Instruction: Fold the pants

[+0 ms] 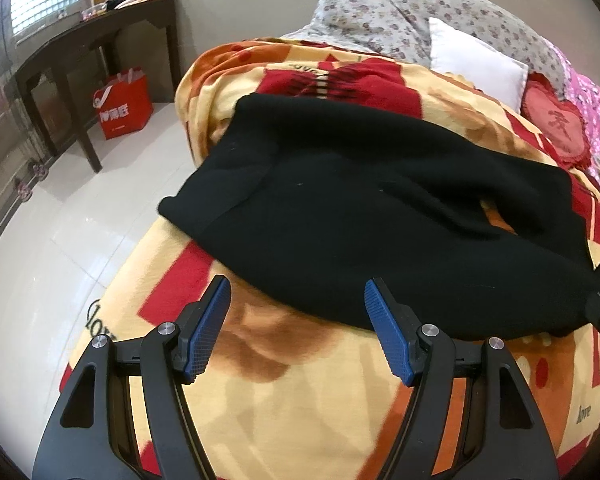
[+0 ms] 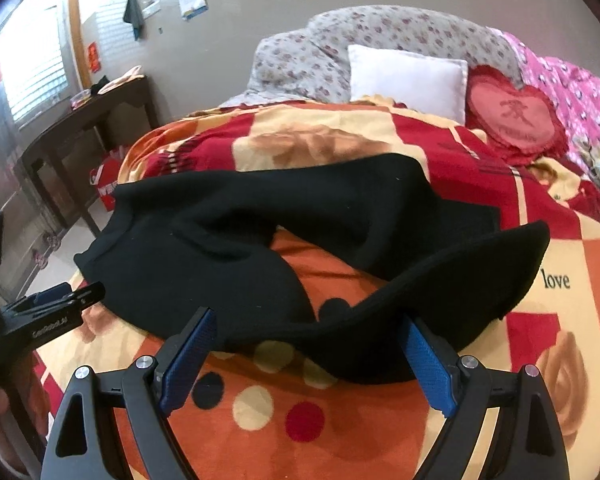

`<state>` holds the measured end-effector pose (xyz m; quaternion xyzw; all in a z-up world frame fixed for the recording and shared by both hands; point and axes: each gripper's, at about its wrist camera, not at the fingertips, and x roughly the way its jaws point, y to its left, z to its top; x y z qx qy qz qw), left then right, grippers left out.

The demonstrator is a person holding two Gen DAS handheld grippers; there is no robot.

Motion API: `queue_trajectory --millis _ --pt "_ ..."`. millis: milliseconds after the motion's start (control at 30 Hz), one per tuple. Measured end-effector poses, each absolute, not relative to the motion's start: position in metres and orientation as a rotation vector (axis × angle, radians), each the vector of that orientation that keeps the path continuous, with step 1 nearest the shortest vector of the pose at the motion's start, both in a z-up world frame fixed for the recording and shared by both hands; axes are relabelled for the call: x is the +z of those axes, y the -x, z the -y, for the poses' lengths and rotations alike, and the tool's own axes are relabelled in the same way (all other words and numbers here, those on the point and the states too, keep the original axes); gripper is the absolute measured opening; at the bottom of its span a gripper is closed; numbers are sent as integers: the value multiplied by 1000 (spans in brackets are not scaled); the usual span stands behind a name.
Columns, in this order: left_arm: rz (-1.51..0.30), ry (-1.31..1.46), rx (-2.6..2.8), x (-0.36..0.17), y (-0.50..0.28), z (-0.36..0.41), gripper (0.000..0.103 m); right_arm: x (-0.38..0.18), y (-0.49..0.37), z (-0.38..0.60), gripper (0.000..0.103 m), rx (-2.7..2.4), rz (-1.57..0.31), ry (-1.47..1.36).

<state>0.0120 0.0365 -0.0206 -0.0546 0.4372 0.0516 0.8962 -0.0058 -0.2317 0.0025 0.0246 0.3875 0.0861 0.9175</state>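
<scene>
Matt black knit pants (image 1: 380, 208) on fuzzy fleece blanket (image 1: 284, 392)

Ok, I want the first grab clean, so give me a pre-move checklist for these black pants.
1. Left gripper open, nothing between its fingers: ok.
2. Right gripper open, with the pants' near edge lying between its fingers, not pinched: ok.
3. Black pants lying flat: not ok; they are bunched, with a gap showing the blanket through them.
4. Waistband and leg ends identified: cannot tell.
5. Pants fully on the bed: cannot tell; one end sits close to the bed's edge near the floor.
</scene>
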Motion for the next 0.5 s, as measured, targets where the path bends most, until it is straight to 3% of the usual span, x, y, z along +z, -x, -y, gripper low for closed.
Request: queue_trajectory --millis 500 --pt "-948 227 198 -33 -14 -90 70 -1 25 214 90 354 -781 -73"
